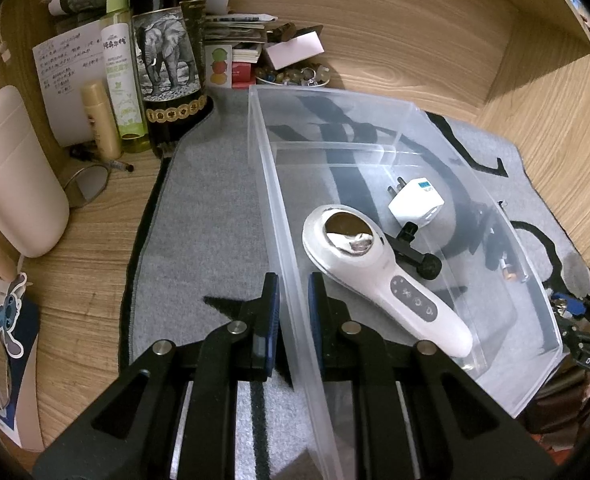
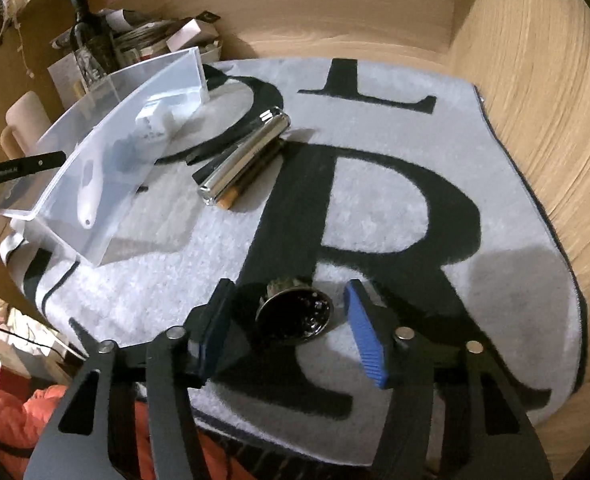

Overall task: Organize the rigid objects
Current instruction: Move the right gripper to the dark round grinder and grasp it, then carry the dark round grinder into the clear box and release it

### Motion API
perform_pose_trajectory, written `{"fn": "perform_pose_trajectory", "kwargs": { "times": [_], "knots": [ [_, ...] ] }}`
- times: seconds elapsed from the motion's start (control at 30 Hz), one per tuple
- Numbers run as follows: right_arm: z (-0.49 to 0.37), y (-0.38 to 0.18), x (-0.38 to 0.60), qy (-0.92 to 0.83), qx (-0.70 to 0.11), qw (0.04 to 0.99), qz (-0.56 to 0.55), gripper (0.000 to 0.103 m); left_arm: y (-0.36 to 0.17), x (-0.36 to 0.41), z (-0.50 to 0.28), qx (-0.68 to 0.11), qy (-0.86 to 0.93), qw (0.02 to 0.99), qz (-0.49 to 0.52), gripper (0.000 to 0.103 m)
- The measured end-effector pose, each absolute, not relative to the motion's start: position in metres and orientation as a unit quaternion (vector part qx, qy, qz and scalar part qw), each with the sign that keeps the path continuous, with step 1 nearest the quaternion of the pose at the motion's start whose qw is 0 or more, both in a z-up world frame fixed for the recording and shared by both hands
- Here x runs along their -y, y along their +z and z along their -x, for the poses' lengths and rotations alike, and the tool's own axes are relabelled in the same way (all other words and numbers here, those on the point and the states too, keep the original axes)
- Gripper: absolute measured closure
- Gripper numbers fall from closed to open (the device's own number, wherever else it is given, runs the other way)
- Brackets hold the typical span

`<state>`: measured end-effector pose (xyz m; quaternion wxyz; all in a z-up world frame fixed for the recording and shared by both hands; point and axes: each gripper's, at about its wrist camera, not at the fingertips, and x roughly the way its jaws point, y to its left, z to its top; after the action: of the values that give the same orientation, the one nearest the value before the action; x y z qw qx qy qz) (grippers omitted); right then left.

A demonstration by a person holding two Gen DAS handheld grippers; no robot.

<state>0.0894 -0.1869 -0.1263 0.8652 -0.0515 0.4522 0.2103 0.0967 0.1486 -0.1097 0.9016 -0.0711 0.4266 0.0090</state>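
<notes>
left tool (image 1: 293,312): pinched on near wall of clear bin (image 1: 269,184), steadying it for loading | right tool (image 2: 291,330): wide open, empty, straddling round metal cap (image 2: 295,316) on mat (image 2: 507,280), apparently for pickup | massager (image 1: 379,276), plug (image 1: 417,202): inside bin

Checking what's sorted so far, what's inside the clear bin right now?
Inside the bin: a white handheld device, a white plug adapter and a small black clamp-like part. The device lies over part of that black piece, so its full shape is hidden.
</notes>
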Motion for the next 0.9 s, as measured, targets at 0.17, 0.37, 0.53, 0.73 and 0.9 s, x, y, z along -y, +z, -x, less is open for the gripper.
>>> {"fn": "perform_pose_trajectory", "kwargs": {
  "times": [0.17, 0.37, 0.53, 0.73, 0.9],
  "knots": [
    [-0.092, -0.12, 0.191, 0.217, -0.446, 0.868, 0.031, 0.072, -0.11, -0.149, -0.097, -0.426, 0.009, 0.902, 0.071, 0.089],
    [-0.098, -0.108, 0.184, 0.219, -0.426, 0.877, 0.02, 0.072, -0.11, -0.148, -0.097, -0.426, 0.009, 0.902, 0.071, 0.089],
    [-0.104, -0.093, 0.175, 0.226, -0.404, 0.886, 0.023, 0.072, -0.11, -0.148, -0.096, -0.426, 0.009, 0.902, 0.071, 0.089],
    [-0.111, -0.074, 0.163, 0.239, -0.374, 0.895, 0.034, 0.072, -0.11, -0.148, -0.096, -0.426, 0.009, 0.902, 0.071, 0.089],
    [-0.118, -0.058, 0.144, 0.26, -0.346, 0.901, 0.041, 0.072, -0.11, -0.148, -0.096, -0.426, 0.01, 0.902, 0.071, 0.089]
  ]
}}
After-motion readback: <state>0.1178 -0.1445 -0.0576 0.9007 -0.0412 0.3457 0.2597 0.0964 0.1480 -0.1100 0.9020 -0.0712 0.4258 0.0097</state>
